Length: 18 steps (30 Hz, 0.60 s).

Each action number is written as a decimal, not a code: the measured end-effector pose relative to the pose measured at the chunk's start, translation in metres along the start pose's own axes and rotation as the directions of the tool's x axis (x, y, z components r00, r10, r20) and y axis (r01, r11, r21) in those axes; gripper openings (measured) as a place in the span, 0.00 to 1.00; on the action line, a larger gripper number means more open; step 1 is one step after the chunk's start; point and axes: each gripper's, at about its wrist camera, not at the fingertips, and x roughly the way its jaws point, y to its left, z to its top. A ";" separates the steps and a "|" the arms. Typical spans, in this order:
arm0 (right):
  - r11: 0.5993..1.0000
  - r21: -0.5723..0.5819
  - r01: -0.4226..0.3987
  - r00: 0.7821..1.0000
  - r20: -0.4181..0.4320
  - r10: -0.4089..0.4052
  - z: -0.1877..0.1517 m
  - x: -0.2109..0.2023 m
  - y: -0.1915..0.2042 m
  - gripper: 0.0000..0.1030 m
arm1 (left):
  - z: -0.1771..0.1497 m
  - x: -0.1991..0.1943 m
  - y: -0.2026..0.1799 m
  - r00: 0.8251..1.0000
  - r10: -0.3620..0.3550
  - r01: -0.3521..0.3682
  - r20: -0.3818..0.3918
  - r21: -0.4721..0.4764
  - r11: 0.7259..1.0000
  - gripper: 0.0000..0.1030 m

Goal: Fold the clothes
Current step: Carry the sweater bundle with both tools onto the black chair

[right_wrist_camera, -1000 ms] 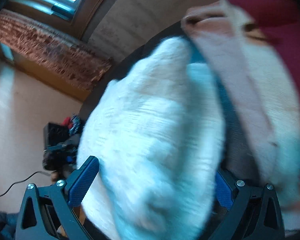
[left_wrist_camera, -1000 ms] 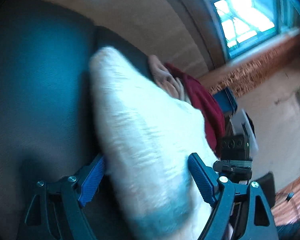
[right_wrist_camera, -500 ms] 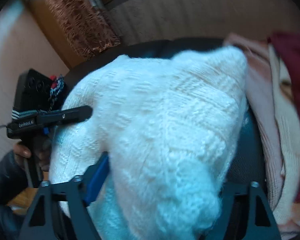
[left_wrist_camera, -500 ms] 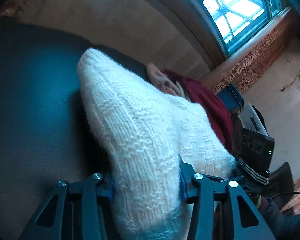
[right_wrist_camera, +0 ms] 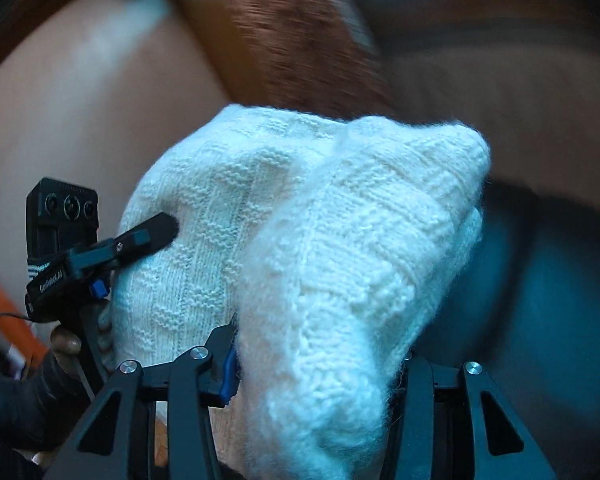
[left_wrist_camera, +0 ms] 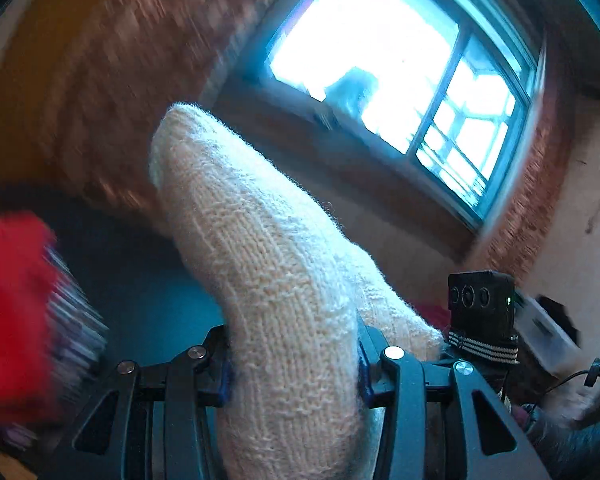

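- The cream-white chunky knitted sweater (left_wrist_camera: 276,280) hangs bunched in the air, raised in front of the window wall and clear of the dark blue-black surface (left_wrist_camera: 140,280) below it.
- The left gripper (left_wrist_camera: 294,364) pinches a thick fold of the knit; its blue pads press into the wool on both sides, and the fold rises as a rounded hump beyond them.
- The right gripper (right_wrist_camera: 316,372) is clamped on another thick bundle of the same sweater; its jaws have just been closing, with the wool between them.
- From the right wrist view, the left gripper's black finger (right_wrist_camera: 156,232) lies against the sweater's far side, with a person's hand (right_wrist_camera: 72,340) on its handle.
- From the left wrist view, the right gripper's black camera block (left_wrist_camera: 480,300) sits just beside the sweater.
- A blurred red cloth (left_wrist_camera: 12,312) fills the left edge.
- A bright window (left_wrist_camera: 400,92) sits behind, flanked by patterned brown curtain (left_wrist_camera: 112,80).
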 end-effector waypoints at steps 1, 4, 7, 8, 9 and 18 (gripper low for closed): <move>0.999 -0.036 -0.034 0.999 0.006 0.034 0.020 0.014 0.012 0.47 | 0.012 -0.017 0.010 0.999 0.034 -0.034 0.039 -0.003 0.999 0.43; 0.982 -0.142 -0.126 0.992 -0.014 0.125 0.076 0.072 0.054 0.47 | 0.042 -0.063 0.049 0.979 0.153 -0.148 0.136 -0.049 0.988 0.43; 0.954 -0.218 -0.203 0.979 -0.060 0.195 0.124 0.136 0.089 0.47 | 0.061 -0.091 0.098 0.943 0.286 -0.269 0.170 -0.117 0.956 0.44; 0.948 -0.230 -0.221 0.975 -0.084 0.207 0.134 0.156 0.095 0.47 | 0.065 -0.095 0.116 0.931 0.324 -0.301 0.168 -0.150 0.942 0.44; 0.941 -0.242 -0.237 0.969 -0.121 0.213 0.145 0.185 0.102 0.47 | 0.066 -0.096 0.140 0.921 0.361 -0.331 0.148 -0.191 0.924 0.44; 0.966 -0.096 -0.238 0.884 -0.434 0.175 0.133 0.383 0.075 0.65 | 0.018 -0.062 0.331 0.873 0.466 -0.471 -0.144 -0.496 0.729 0.49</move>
